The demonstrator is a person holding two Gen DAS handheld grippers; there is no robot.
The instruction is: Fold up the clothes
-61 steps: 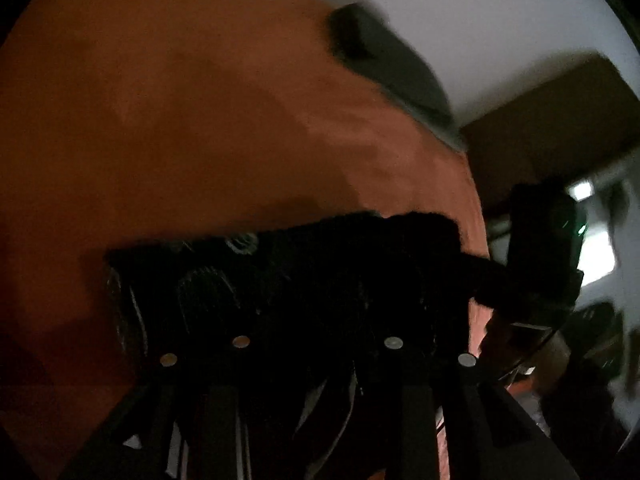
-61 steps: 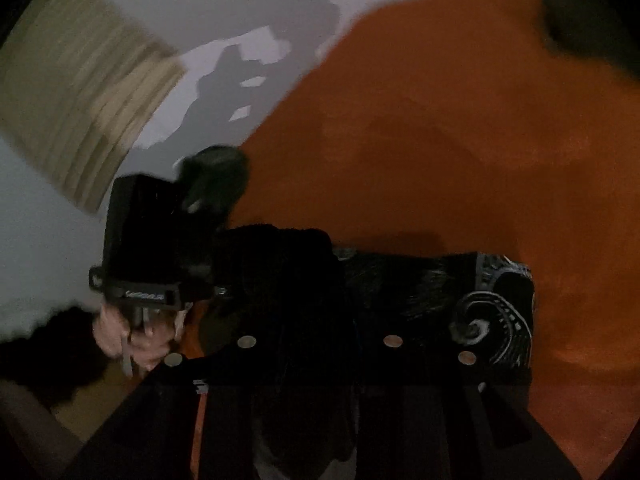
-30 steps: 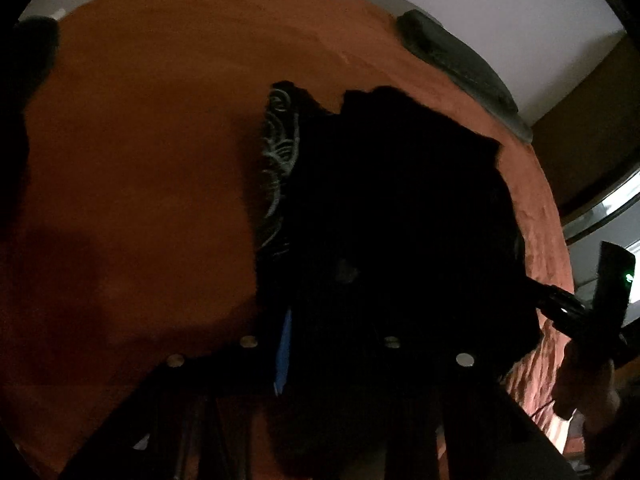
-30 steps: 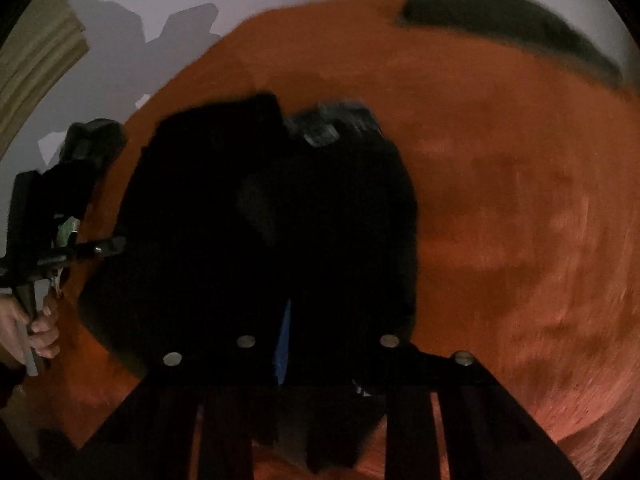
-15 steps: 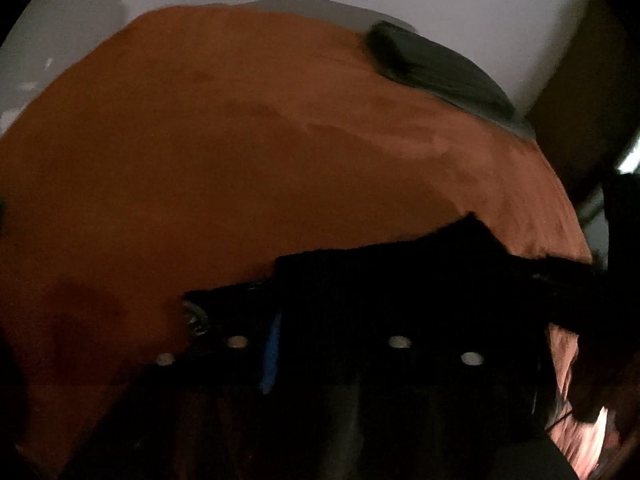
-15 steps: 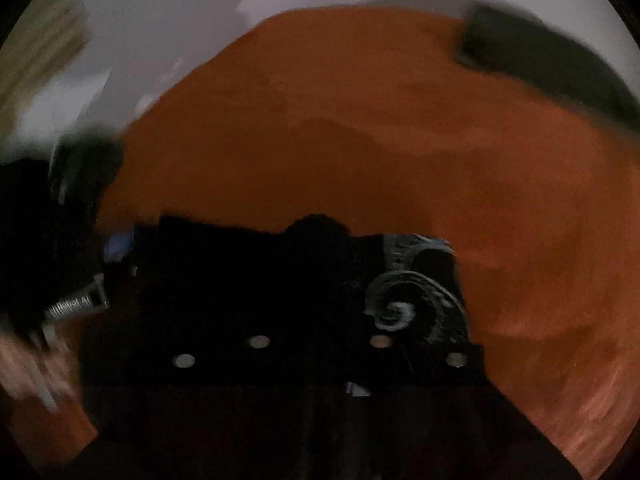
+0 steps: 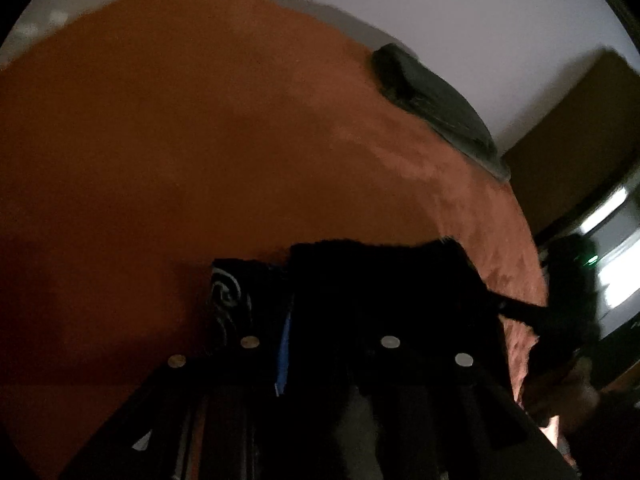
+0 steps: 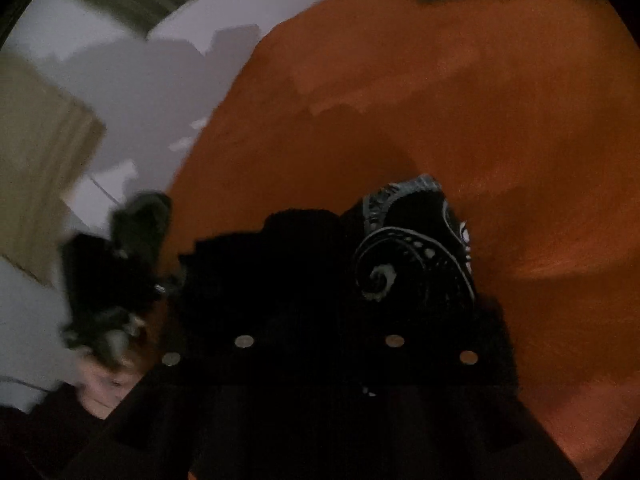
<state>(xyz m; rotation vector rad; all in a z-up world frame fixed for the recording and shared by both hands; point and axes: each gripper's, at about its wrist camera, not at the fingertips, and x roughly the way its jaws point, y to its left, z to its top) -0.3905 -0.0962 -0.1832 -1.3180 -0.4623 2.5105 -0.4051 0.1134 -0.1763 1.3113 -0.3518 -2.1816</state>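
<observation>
Both wrist views angled steeply down, close over the black garment (image 7: 384, 288) on the orange bedspread (image 7: 168, 152). Left view facing the dark pillow (image 7: 432, 108); right view facing the pale wall (image 8: 132, 80). Shared: garment, bedspread.

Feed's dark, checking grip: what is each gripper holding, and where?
Both appear to hold the black garment by its near edge: left gripper, right gripper, whose jaws are opening.

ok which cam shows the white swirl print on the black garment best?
Right wrist: the swirl print sits large and unobstructed on the black garment. Left wrist catches only a small dim patch of it at the garment's left edge.
</observation>
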